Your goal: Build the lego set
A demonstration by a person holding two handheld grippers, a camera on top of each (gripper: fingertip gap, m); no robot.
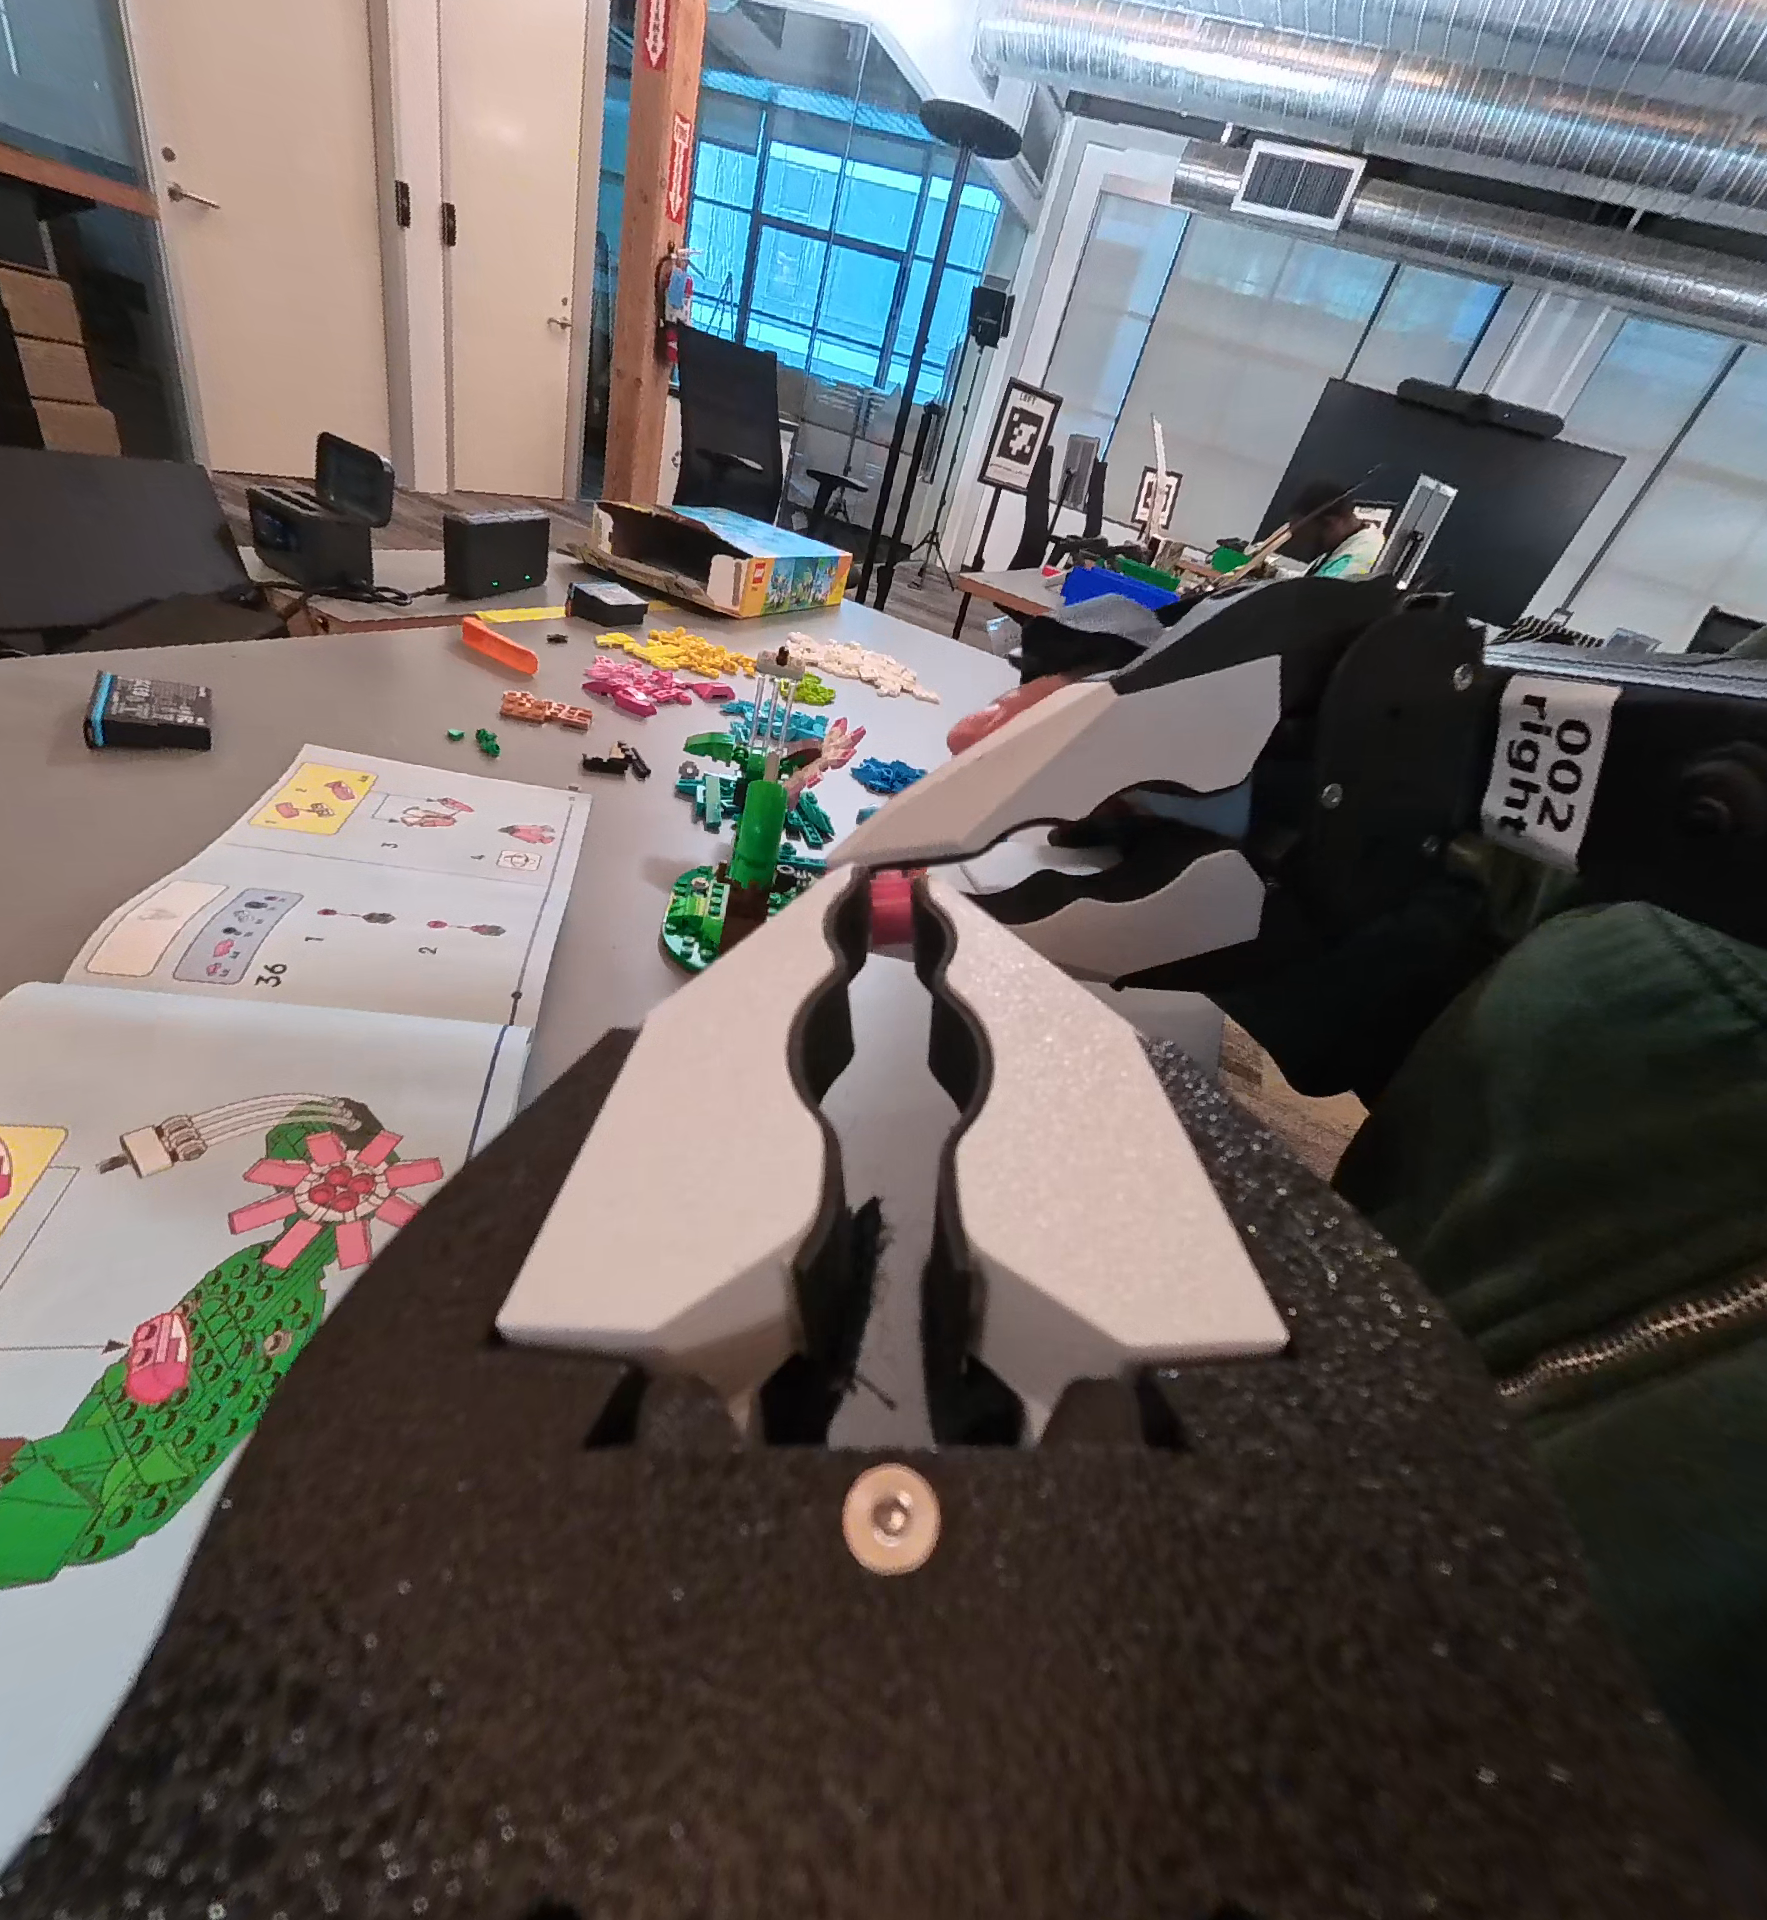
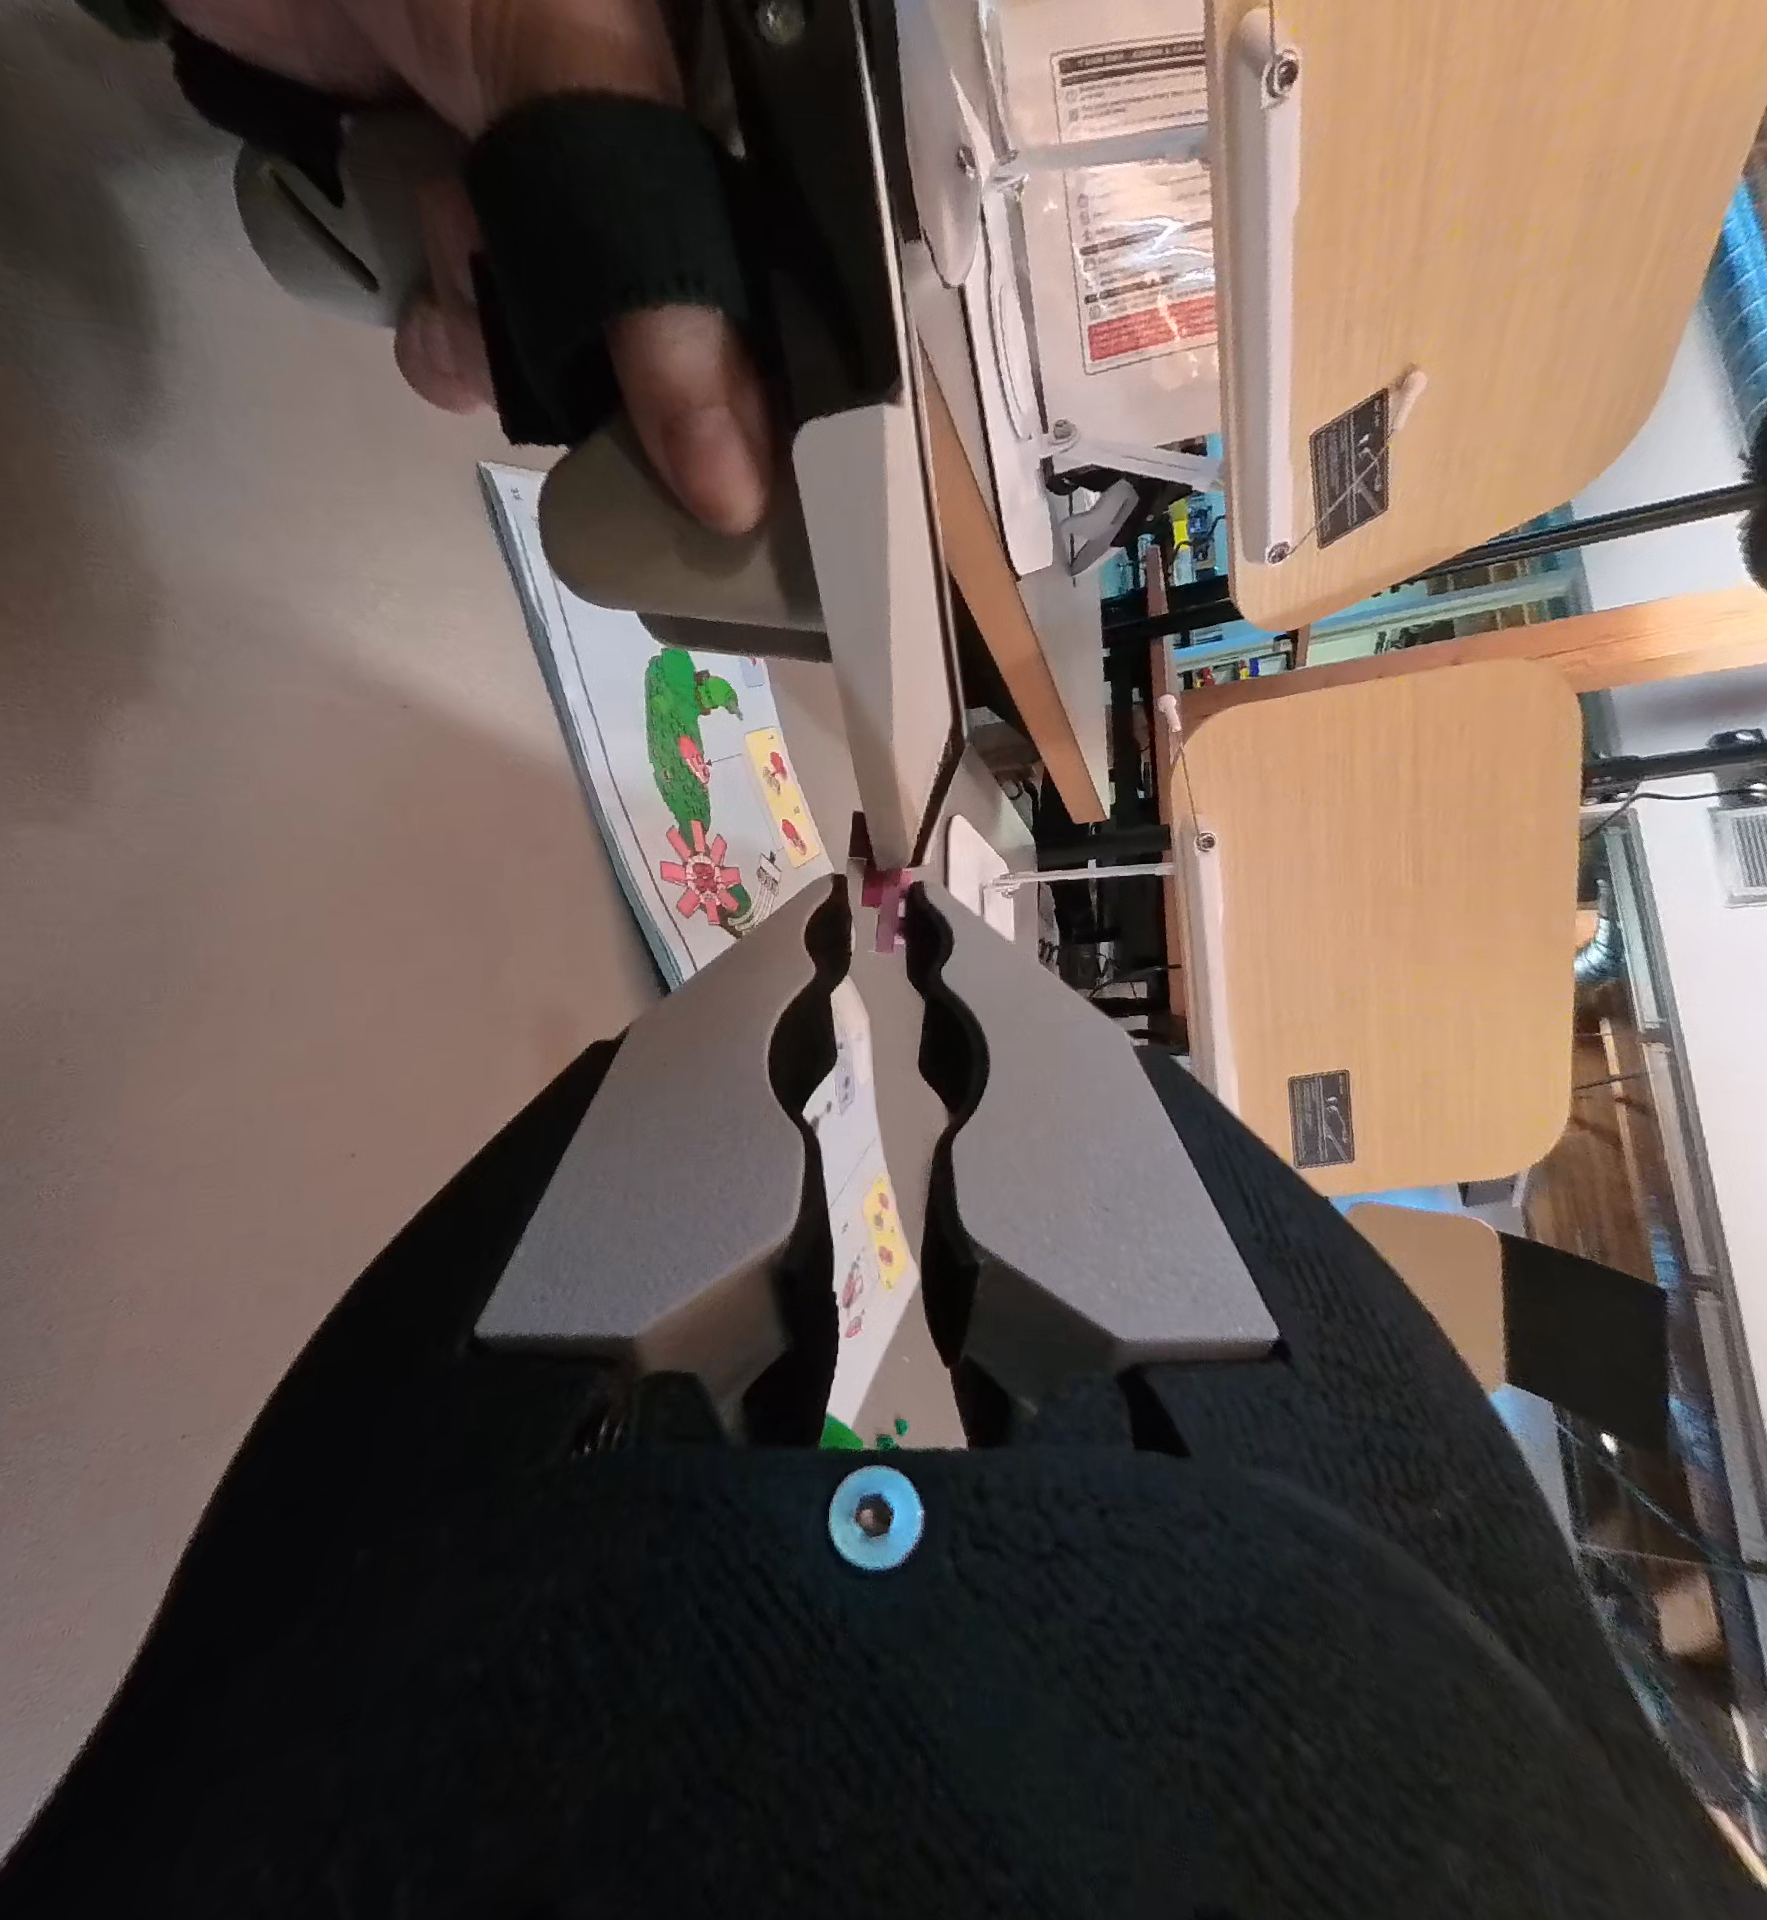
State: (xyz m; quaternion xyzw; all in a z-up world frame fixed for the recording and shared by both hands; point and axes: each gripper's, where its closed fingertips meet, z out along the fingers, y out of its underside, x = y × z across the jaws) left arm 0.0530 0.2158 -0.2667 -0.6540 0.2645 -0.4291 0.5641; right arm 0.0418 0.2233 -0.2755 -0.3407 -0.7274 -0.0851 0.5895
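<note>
Beside the half-built green plant (image 1: 749, 873), a small pink piece (image 1: 894, 906) is pinched by the left gripper (image 1: 889, 894) and the right gripper (image 2: 884, 904), with many loose bricks (image 1: 692, 665) left.

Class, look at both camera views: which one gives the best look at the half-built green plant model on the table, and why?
The left wrist view: the plant model stands upright on the table, its stem and base visible beyond the left claw. The right wrist view shows only a green sliver low between the right claw's fingers, probably part of it.

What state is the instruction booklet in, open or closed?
Open. The instruction booklet lies spread flat on the grey table, with printed build-step pages facing up beside the left gripper.
</note>
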